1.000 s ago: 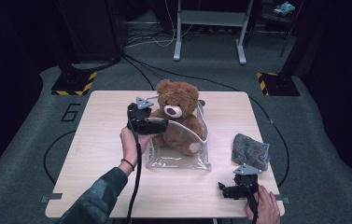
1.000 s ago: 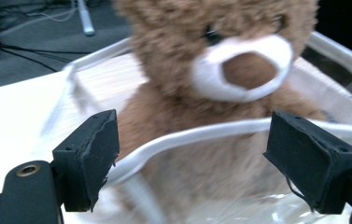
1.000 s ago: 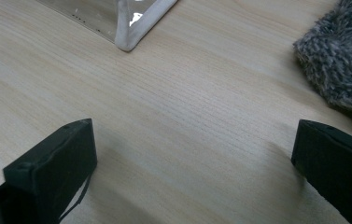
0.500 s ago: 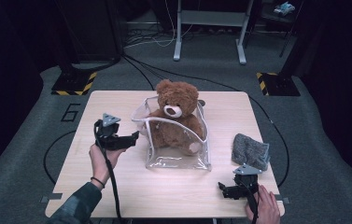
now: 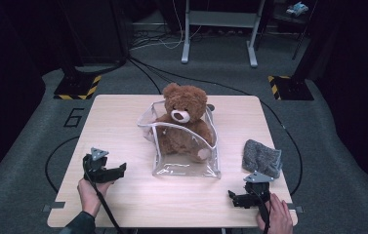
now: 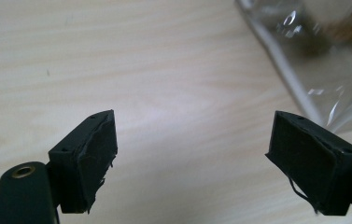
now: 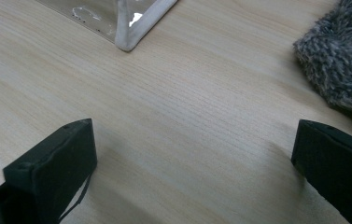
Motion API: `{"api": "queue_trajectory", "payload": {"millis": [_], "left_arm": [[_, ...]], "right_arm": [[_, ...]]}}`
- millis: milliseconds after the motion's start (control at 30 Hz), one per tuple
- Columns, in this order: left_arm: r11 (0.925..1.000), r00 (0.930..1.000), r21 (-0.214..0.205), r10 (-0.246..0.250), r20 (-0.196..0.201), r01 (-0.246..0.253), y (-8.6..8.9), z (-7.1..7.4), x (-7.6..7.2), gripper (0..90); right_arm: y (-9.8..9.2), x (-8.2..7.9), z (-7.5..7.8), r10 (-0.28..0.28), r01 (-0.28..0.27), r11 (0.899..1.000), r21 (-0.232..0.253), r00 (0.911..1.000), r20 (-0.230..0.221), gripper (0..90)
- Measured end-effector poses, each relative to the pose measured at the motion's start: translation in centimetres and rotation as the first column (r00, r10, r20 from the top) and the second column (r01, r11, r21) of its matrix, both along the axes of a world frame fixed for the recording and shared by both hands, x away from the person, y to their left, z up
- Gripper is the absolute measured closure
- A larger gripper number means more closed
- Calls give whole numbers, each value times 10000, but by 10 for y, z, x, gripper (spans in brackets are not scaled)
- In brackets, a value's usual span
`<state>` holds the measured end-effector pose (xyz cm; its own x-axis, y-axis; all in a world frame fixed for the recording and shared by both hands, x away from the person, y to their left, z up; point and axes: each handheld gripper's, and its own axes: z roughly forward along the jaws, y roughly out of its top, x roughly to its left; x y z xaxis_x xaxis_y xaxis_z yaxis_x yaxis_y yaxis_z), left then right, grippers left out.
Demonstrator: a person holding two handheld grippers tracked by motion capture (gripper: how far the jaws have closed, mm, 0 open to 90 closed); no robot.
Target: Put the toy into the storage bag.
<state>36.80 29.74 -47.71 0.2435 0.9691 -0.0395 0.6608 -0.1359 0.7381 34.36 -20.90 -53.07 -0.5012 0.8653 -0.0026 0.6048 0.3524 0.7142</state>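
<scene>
done: teddy bear (image 5: 184, 122) sits upright inside clear pouch (image 5: 186, 168) mid-table | left: pouch top gapes, unzipped; grey cloth (image 5: 262, 157) outside | left gripper (image 5: 120, 169) jaws released, empty | right gripper (image 5: 231, 196) jaws released, empty

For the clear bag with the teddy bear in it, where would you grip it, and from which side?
Probably the white-trimmed top rim of the clear bag on its left side, approached by the left gripper from the left. That edge stands up, open and free, while the teddy bear fills the middle and the film walls look slippery.
</scene>
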Motion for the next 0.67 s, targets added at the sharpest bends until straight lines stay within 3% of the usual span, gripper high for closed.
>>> {"api": "queue_trajectory", "payload": {"millis": [200,233,300,333,367,600,667], "left_arm": [[9993,9988,376,89,-476,-71,9,-42,-9,145],[9998,9988,-6,174,-452,-174,10,-48,-10,145],[9992,9997,325,241,-21,-240,10,-52,-12,141],[9992,9998,372,160,-85,-157,11,-52,-14,137],[9995,9996,223,238,156,-241,11,-54,-14,137],[9992,9997,338,193,154,-198,14,-54,-13,138],[9992,9993,206,334,170,-337,13,-54,-13,137]], "right_arm": [[0,0,0,-1,1,10000,2,10000,3,0],[0,0,0,-1,1,10000,0,10000,0,0],[0,0,0,-3,3,10000,1,10000,2,0],[0,0,0,-2,2,10000,1,10000,4,0],[0,0,0,-3,3,10000,3,10000,4,0],[0,0,0,-7,7,10000,3,10000,-3,0],[0,0,0,-7,7,10000,10,10000,3,0]]}}
